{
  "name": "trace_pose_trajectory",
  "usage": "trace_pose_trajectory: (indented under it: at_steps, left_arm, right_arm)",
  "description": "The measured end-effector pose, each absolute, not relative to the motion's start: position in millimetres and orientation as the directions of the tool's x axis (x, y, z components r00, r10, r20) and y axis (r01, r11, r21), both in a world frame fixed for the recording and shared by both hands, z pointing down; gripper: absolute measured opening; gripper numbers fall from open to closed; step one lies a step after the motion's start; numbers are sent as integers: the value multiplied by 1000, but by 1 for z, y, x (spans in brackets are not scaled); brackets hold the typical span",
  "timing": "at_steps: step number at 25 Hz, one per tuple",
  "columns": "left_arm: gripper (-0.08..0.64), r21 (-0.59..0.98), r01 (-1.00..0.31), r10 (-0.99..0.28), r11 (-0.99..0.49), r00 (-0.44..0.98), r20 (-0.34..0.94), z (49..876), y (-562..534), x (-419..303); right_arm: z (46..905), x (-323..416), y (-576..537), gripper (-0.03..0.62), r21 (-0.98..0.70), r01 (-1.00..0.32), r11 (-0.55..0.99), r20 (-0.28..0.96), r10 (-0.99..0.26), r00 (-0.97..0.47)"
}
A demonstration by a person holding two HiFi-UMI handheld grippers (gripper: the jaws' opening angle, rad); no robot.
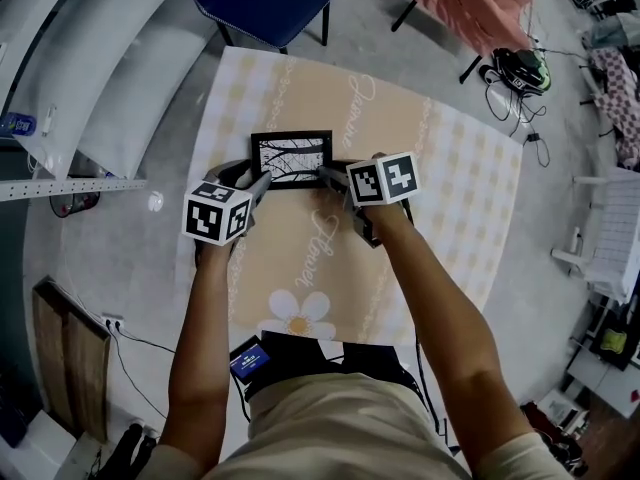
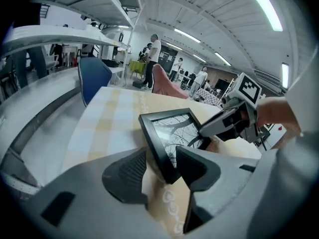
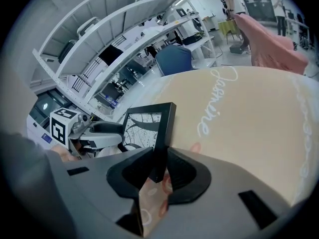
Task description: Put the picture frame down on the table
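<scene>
Black picture frame (image 1: 291, 158), upright toward the bench's (image 1: 450, 168) far edge; forearms (image 1: 205, 328) reach forward, left gripper (image 1: 262, 183) and right gripper (image 1: 326, 175) each clamped on a lower corner.

head view: high above, steeply down on the bench (image 1: 450, 168)
left gripper view: close behind its jaws, facing rightward
right gripper view: behind its jaws, facing leftward
shared: picture frame (image 1: 291, 158), all three
</scene>
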State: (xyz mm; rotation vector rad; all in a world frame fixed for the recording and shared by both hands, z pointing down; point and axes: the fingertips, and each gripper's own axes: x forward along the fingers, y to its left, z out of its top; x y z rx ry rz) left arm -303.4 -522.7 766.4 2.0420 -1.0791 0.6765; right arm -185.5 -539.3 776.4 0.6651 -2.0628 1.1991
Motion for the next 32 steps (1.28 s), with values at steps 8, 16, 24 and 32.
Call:
trace_pose_trajectory:
  at_steps: [8,16,24,32]
  left_arm:
    - [150,409,-811,-516,-418,582,628,688,-505,-288]
    - [9,376,-789,-622,-487,615,485,628,-506,-303]
    - [6,314,-757,-704,-573,651,284,484,-450,-290]
    - [6,129,-762,-724,-635,645,247,374,-351,-236]
  right_arm:
    - [724,-172,-529,110,-497,-712,496,766,-135,-629]
    - [665,-198,-538,68,-521,-614,592,616,-237,-752]
    - [492,-181,-484,3,-416,-388,823,353,-247,-902]
    - [374,-111,-402,3,-296,-341,892,240,-276,-931]
